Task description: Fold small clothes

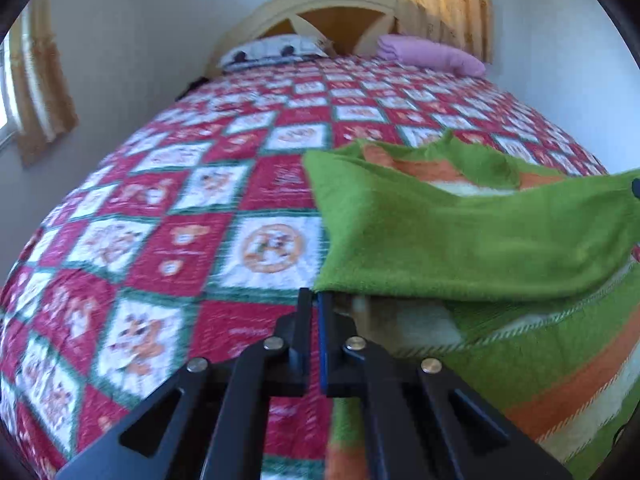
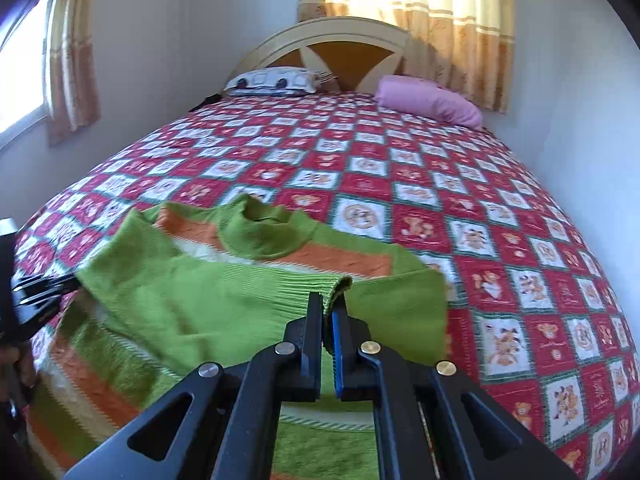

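A small green sweater (image 1: 472, 236) with orange and white stripes lies on the bed near me, its collar toward the headboard. It also shows in the right wrist view (image 2: 192, 304). A green sleeve is lifted across the body. My left gripper (image 1: 314, 296) is shut on the sleeve's fold at the sweater's left edge. My right gripper (image 2: 327, 300) is shut on the ribbed cuff (image 2: 320, 284) of the sleeve. The left gripper also shows at the left edge of the right wrist view (image 2: 36, 292).
The bed is covered by a red, white and green patchwork quilt (image 2: 440, 208). A patterned pillow (image 2: 276, 80) and a pink pillow (image 2: 432, 100) lie by the wooden headboard (image 2: 344, 52). Walls stand on both sides, with curtained windows behind and at the left.
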Demonstrator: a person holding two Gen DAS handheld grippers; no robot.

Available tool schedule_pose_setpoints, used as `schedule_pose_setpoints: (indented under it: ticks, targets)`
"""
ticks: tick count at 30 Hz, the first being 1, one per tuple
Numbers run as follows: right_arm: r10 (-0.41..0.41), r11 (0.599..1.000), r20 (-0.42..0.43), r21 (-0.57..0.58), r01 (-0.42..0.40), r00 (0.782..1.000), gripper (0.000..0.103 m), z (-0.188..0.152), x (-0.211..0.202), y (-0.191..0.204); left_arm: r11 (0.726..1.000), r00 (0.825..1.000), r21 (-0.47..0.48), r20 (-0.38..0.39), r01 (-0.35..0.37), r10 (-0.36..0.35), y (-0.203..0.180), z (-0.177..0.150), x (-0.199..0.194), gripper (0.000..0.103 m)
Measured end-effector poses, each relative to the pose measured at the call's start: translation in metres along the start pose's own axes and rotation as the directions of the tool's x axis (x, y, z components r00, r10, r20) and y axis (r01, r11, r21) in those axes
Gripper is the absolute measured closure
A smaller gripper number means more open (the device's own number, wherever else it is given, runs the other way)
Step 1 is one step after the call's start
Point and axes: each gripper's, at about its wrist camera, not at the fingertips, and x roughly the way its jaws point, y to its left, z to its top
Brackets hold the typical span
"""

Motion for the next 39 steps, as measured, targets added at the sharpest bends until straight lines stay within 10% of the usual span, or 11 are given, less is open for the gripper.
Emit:
schedule_pose_setpoints:
  ticks: [10,11,12,14,23,27,39]
  targets:
    - [0.036,0.989,-0.167,0.145,-0.011,0.985,0.09,-0.038,0.057,-0.036,0.992,0.999,-0.125,-0.013,0.036,-0.038,0.031,0.0,-0.003,0.095]
    - [0.026,0.988,-0.166,0.156,0.0,0.986,0.077,-0.04,0.055,-0.039,0.991,0.999,-0.124,-0.003,0.049,-0.049,0.029,0.006,-0.006,0.075]
    - [0.01,0.986,-0.163,0.166,0.017,0.987,0.042,-0.04,0.053,-0.042,0.992,0.998,-0.112,0.008,0.057,-0.057,0.025,0.013,-0.009,0.045]
    - [0.008,0.98,-0.126,0.2,0.018,0.992,0.028,-0.04,0.042,-0.049,0.997,0.999,-0.072,0.043,0.035,-0.032,0.011,0.029,-0.011,0.011]
    - [0.02,0.982,-0.063,0.19,-0.008,0.998,0.028,-0.033,0.017,-0.041,0.97,0.981,0.179,-0.082,-0.162,0.178,-0.044,0.043,0.068,0.023]
    - [0.029,0.979,-0.057,0.205,-0.017,0.998,0.028,-0.038,0.016,-0.043,0.963,0.966,0.127,-0.074,-0.237,0.247,-0.02,0.033,0.064,0.003]
    - [0.099,0.972,-0.041,0.216,-0.088,0.994,0.028,-0.047,0.009,-0.033,0.964,0.962,-0.048,-0.093,-0.263,0.258,0.012,0.02,0.052,0.0]
